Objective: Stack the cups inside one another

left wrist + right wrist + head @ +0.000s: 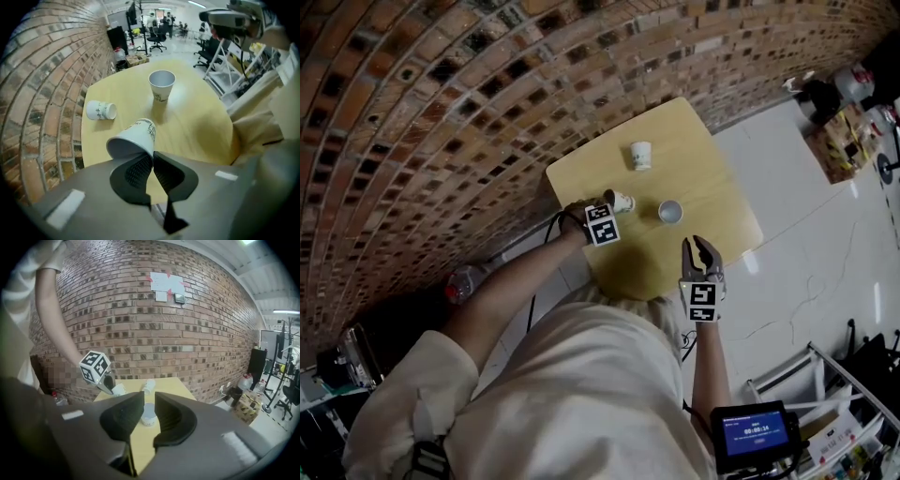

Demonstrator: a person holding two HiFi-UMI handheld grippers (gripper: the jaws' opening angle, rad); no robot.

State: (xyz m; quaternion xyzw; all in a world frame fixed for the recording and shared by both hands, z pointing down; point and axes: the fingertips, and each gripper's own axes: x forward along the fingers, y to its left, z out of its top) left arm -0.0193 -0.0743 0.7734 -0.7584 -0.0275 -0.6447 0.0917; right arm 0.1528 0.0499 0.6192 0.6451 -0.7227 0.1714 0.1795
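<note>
Three white paper cups are on or over the round-cornered wooden table (712, 178). My left gripper (612, 201) is shut on the rim of one cup (133, 138), which hangs tilted above the table with its mouth toward the camera. A second cup (670, 212) (161, 84) stands upright, mouth up, near the table's middle. The third cup (640, 155) (101, 110) lies on its side toward the brick wall. My right gripper (701, 246) (150, 401) hovers at the near table edge, jaws apart and empty, with the upright cup (149, 414) showing beyond the gap.
A brick wall (441, 112) runs along the table's far and left sides. A plastic bottle (464, 278) lies on the floor by the wall. A cardboard box (836, 141) and a metal rack (825, 375) stand on the tiled floor to the right.
</note>
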